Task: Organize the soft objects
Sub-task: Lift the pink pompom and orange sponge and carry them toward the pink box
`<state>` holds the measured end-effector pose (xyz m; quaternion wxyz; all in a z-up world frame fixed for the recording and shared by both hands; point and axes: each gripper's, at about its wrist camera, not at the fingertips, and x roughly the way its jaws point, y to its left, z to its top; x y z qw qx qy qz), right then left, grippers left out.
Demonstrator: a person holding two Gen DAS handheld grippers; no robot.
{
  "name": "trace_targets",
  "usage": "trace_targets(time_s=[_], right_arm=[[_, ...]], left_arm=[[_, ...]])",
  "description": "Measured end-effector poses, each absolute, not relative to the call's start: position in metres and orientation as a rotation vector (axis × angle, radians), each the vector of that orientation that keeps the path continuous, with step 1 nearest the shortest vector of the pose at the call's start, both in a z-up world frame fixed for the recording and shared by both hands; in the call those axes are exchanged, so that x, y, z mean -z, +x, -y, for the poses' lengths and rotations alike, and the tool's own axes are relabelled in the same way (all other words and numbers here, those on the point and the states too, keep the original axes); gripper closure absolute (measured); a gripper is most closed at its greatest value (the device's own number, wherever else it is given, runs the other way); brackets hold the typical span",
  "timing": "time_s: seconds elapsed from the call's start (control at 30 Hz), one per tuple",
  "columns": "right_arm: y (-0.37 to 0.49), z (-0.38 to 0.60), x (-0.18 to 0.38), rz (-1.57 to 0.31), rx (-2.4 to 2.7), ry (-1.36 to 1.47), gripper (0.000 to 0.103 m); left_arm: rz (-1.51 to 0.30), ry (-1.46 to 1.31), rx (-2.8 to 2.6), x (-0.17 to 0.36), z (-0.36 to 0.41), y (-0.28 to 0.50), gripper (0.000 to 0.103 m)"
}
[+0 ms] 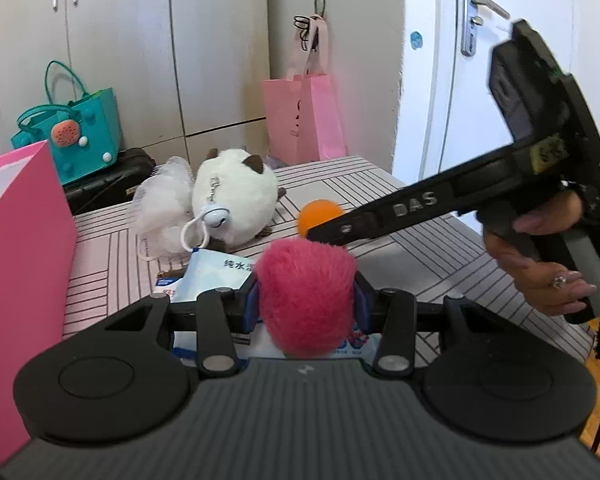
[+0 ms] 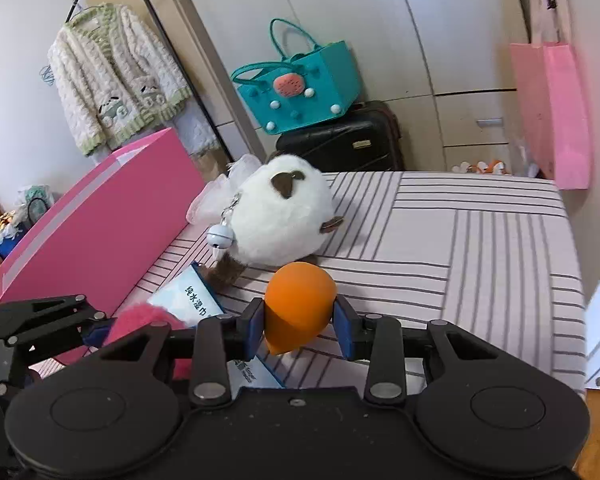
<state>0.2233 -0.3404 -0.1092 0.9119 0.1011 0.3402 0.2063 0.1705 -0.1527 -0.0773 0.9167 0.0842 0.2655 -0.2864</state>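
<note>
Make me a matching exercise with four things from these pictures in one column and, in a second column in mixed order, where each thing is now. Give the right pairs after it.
Things:
1. pink pompom
2. orange sponge
3. white plush toy
4. teal bag

Places:
A. on the black suitcase
B. between the fingers of the right gripper
C. lying on the striped table
D. between the fingers of the left gripper

Pairs: 1-D, 2-B, 3-C, 4-A

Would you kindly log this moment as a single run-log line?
left gripper: shut on pink pompom | right gripper: shut on orange sponge | white plush: on striped table
</note>
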Motion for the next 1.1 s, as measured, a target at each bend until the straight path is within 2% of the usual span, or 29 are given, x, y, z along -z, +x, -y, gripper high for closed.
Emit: trace_targets(time_s=[0.57,0.8,1.1], right_arm=[[0.147,0.329,0.102,-0.734,-0.292,0.117,0.061],[0.118,0.312,0.1,-0.845,-0.248,0.174,0.06],[0.09,0.279,0.088,-0.929,-0.435,0.239,0.06]], left_arm=[[-0.583,0.13,0.598,0.064,0.117,0.139,0.06],[-0.722,0.069,0.604,0.06,0.091,0.13,0.06],[-0.862,-0.012,0.584,0.06,0.047,0.114,0.06]])
